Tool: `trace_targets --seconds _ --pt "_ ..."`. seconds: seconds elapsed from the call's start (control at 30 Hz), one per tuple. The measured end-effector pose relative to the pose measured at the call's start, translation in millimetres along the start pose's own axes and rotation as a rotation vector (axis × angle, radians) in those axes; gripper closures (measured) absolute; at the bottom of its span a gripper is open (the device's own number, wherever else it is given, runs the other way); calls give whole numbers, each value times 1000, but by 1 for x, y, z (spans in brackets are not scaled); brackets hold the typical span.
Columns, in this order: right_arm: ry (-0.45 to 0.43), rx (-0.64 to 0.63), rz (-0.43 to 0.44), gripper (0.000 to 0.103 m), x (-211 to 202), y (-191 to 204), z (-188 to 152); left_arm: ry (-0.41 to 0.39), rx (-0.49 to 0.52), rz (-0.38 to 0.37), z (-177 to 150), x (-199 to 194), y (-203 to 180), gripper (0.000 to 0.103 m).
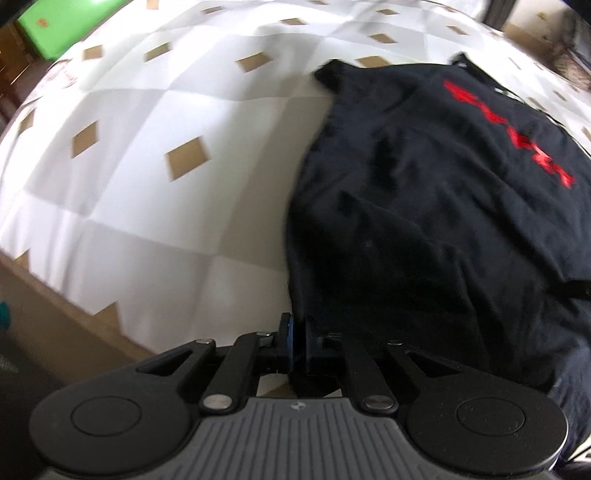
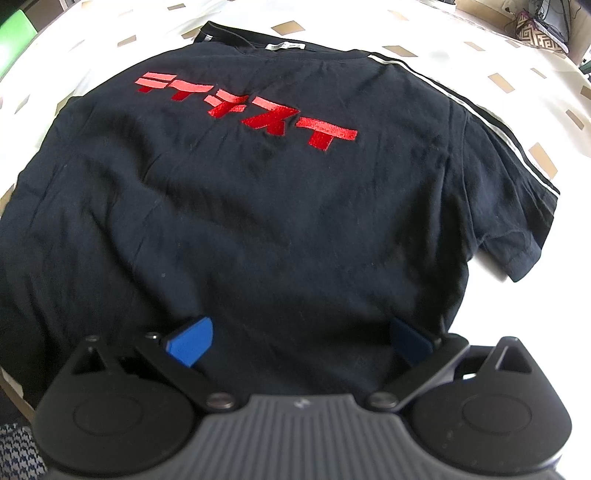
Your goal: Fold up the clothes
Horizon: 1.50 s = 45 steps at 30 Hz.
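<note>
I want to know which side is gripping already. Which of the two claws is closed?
The left claw, pads together at the black T-shirt's edge. The right claw gapes wide above the fabric.

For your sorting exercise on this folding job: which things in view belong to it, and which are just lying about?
In the job: T-shirt; left gripper, shut on its hem; right gripper, open over it; bedspread underneath.

Lying about: green box; patterned bag.
</note>
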State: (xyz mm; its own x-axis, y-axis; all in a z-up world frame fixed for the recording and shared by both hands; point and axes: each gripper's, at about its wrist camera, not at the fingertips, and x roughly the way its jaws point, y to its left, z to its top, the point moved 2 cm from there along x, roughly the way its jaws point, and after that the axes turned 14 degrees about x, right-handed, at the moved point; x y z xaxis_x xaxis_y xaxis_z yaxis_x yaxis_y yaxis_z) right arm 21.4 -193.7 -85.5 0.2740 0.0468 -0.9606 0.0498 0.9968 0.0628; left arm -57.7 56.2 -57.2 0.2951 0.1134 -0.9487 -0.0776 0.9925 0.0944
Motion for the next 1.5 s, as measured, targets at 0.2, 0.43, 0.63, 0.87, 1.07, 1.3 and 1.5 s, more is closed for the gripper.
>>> trace_targets --seconds 0.2,0.43,0.63,0.87,1.07,1.3,1.5 --pt "-3 2 -3 1 -2 -8 -3 35 -108 47 -11 -5 22 96" --pt "5 31 -19 1 -4 -15 -4 -109 -127 79 -7 -43 18 92" --pt "-5 70 -17 3 -8 -22 -3 -199 -45 -12 9 -57 -3 78" --pt "-54 61 46 22 -20 -18 -2 -141 30 -123 13 -33 -34 77" --pt "-64 53 55 33 -20 -14 0 -83 66 -134 0 -19 -44 72" --pt "-90 13 16 46 -11 -14 3 -43 105 -139 -16 -9 -46 71" --pt "-139 72 -40 47 -7 -28 14 -33 159 -144 -22 -9 -51 67"
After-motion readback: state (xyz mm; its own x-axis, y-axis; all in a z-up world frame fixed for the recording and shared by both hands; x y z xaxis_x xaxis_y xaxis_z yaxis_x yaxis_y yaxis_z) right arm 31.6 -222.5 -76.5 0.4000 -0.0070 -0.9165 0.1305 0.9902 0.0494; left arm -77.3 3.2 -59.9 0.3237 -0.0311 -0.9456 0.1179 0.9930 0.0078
